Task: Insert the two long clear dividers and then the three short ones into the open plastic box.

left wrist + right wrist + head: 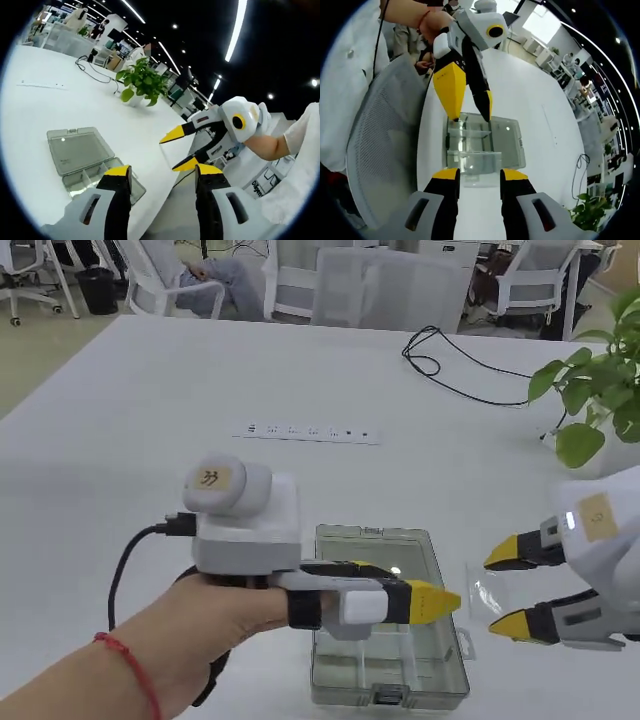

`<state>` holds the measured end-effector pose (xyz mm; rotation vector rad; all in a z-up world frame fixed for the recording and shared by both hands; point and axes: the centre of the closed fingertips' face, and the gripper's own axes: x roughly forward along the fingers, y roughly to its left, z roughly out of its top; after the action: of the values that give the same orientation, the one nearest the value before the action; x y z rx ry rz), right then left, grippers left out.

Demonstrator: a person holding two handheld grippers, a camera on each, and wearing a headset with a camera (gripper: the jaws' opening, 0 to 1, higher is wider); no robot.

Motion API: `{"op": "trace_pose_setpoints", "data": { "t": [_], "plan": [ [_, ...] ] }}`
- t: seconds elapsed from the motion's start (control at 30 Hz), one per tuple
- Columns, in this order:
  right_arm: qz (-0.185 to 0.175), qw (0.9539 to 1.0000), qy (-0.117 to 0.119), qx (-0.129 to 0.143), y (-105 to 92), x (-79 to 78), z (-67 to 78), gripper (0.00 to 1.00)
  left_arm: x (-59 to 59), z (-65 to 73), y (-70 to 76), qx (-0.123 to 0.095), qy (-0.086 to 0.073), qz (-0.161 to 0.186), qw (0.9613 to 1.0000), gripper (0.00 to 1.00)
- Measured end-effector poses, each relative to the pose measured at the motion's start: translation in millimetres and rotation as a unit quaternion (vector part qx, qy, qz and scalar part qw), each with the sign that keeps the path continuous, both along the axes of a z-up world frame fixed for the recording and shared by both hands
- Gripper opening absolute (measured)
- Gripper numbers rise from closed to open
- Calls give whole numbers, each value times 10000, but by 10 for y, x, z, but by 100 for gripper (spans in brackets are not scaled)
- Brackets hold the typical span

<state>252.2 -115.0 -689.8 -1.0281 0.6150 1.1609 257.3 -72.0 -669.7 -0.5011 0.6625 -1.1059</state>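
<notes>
The clear plastic box lies open near the front table edge, its lid flat on the far side. Clear partitions show inside its base. My left gripper hovers over the box, pointing right, open with nothing between its jaws. To the right of the box my right gripper points left, open and empty. A clear divider piece lies on the table just right of the box, between the right gripper's fingertips in the head view. The box sits beyond the right gripper's tips.
A white power strip lies mid-table, with a black cable at the far right. A potted plant stands at the right edge. Office chairs line the far side, and a mesh chair is beside the table.
</notes>
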Motion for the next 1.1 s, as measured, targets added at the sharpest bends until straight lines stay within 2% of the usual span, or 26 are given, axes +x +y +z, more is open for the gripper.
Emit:
{"op": "trace_pose_setpoints", "data": {
  "t": [0.03, 0.1, 0.17, 0.2, 0.23, 0.3, 0.43, 0.57, 0.8, 1.0, 1.1],
  "plan": [
    [9, 10000, -11, 0, 13, -9, 9, 33, 1, 6, -13, -39, 41, 21, 10000, 48],
    [25, 10000, -14, 40, 52, -28, 37, 33, 2, -2, -38, -108, 261, 86, 9996, 42],
    [35, 10000, -24, 87, 91, -42, 68, 33, -9, 9, -79, -191, 307, 67, 9993, 40],
    [32, 9999, -30, 108, 112, -46, 84, 33, -30, -11, -102, -170, 411, 52, 9990, 39],
    [35, 9999, -33, 119, 125, -52, 93, 33, -38, -12, -117, -180, 412, 43, 9990, 37],
    [37, 9998, -44, 164, 162, -64, 121, 33, -59, -28, -152, -224, 573, 49, 9981, 34],
    [76, 9998, -29, 206, 220, -105, 148, 33, -91, -18, -214, -392, 786, 45, 9961, 25],
    [97, 9996, -35, 245, 252, -119, 176, 33, -135, -30, -252, -384, 829, -35, 9958, 19],
    [120, 9996, -35, 270, 281, -135, 196, 33, -139, -22, -251, -466, 925, -35, 9946, 7],
    [135, 9996, -30, 249, 288, -143, 189, 33, -159, -17, -260, -495, 932, -87, 9944, 0],
    [148, 9996, -29, 226, 289, -147, 178, 33, -167, -28, -260, -475, 928, -103, 9945, 0]
  ]
}}
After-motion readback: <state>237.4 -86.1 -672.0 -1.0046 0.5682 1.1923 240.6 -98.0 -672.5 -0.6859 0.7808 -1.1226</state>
